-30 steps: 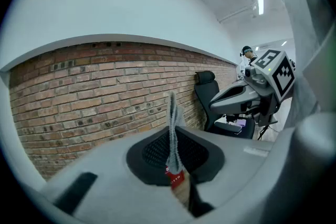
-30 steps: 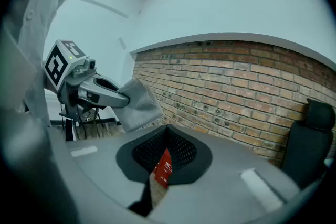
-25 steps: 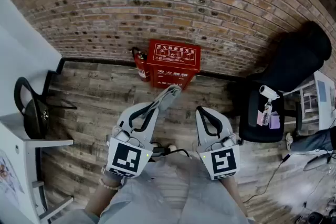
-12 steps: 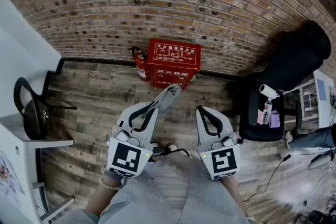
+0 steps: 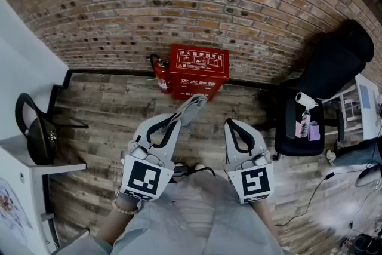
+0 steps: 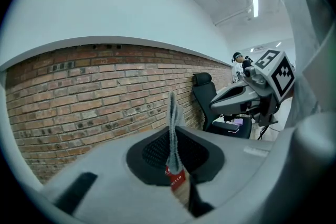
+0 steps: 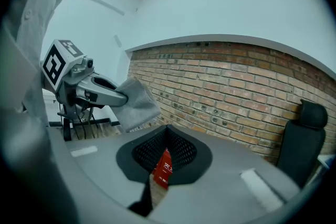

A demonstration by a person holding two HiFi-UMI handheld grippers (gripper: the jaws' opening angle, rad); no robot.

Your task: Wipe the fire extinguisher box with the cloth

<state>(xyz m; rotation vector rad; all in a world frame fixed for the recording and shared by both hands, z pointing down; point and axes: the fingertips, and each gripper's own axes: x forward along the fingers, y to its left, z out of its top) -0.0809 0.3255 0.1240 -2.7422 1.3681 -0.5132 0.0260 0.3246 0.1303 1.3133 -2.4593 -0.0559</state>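
Observation:
The red fire extinguisher box (image 5: 198, 72) stands on the wooden floor against the brick wall, ahead of both grippers. My left gripper (image 5: 179, 118) is shut on a grey cloth (image 5: 193, 107), which sticks out past its tips toward the box, still short of it. In the left gripper view the cloth (image 6: 172, 131) stands pinched between the jaws, with a sliver of the box (image 6: 177, 179) below it. My right gripper (image 5: 230, 125) is beside the left one, shut and holding nothing. Its own view shows the box (image 7: 164, 168) through the slit and the cloth (image 7: 137, 103) at the left.
A small red extinguisher (image 5: 160, 76) leans at the box's left side. A black office chair (image 5: 325, 83) with a spray bottle (image 5: 305, 100) on its seat is at the right. At the left are a white shelf unit (image 5: 42, 171) and a black stand (image 5: 37, 128). Cables lie near my feet (image 5: 190, 171).
Only the head view has drifted slightly. Both grippers and the cloth keep the same pose in front of the box.

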